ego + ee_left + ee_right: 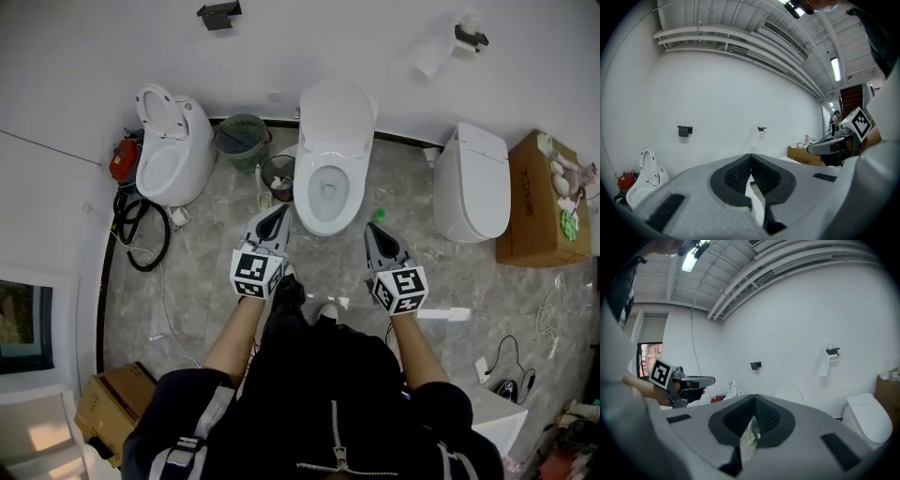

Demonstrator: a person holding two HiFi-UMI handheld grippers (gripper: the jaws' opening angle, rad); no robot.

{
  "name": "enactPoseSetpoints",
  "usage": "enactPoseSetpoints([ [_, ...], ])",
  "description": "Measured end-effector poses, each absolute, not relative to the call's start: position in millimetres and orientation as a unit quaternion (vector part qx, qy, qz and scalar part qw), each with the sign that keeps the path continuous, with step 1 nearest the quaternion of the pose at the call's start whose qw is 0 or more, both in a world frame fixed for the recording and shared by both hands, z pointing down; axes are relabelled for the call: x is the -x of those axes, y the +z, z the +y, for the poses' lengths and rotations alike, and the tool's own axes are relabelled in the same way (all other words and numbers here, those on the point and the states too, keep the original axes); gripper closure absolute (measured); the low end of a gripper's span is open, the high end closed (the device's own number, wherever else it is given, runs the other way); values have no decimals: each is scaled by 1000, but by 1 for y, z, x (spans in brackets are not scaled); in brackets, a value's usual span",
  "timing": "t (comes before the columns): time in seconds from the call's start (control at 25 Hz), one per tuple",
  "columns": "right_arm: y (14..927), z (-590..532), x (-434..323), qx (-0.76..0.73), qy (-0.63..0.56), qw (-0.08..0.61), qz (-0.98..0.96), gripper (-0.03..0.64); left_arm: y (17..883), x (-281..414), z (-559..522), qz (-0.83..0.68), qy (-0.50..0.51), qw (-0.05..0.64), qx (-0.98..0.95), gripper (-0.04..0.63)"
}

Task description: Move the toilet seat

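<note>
Head view looks down on a person standing on a grey marble floor (206,309), with one claw in each hand. Three white toilets stand along the white wall. The middle toilet (330,164) is straight ahead of the person. Its lid (337,114) is raised against the wall and the bowl is open. The broad white ring around the bowl opening seems to be the toilet seat (307,199), and it lies down on the bowl, but I cannot tell this for sure.

The left claw (280,212) is near the front left of this bowl and the right claw (371,228) is near the front right. Both point toward the wall and neither touches the toilet. In the left gripper view the two jaws of the left claw are pressed together and nothing is between them. The right gripper view shows the same for the right claw: jaws fully together and empty.

The left toilet (173,150) has its seat up, and the right toilet (472,183) is closed. A green basket (242,141) and a small bin (278,175) stand between the left and the middle toilet. A cardboard box (539,202) is just beside the right toilet. A black hose (141,230) lies coiled near the left toilet.
</note>
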State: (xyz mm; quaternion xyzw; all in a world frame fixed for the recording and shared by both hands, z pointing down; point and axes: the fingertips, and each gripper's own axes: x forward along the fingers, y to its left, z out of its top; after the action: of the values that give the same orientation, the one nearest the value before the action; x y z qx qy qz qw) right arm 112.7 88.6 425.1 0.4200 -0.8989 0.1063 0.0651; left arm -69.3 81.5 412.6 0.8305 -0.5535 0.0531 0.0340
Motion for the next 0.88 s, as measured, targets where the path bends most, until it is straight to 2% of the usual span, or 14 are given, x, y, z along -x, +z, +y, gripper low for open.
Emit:
enactPoseSetpoints([
  [0.88, 434, -55, -11, -481, 119, 83, -865, 626, 434, 152, -89, -479, 57, 48, -875, 591],
])
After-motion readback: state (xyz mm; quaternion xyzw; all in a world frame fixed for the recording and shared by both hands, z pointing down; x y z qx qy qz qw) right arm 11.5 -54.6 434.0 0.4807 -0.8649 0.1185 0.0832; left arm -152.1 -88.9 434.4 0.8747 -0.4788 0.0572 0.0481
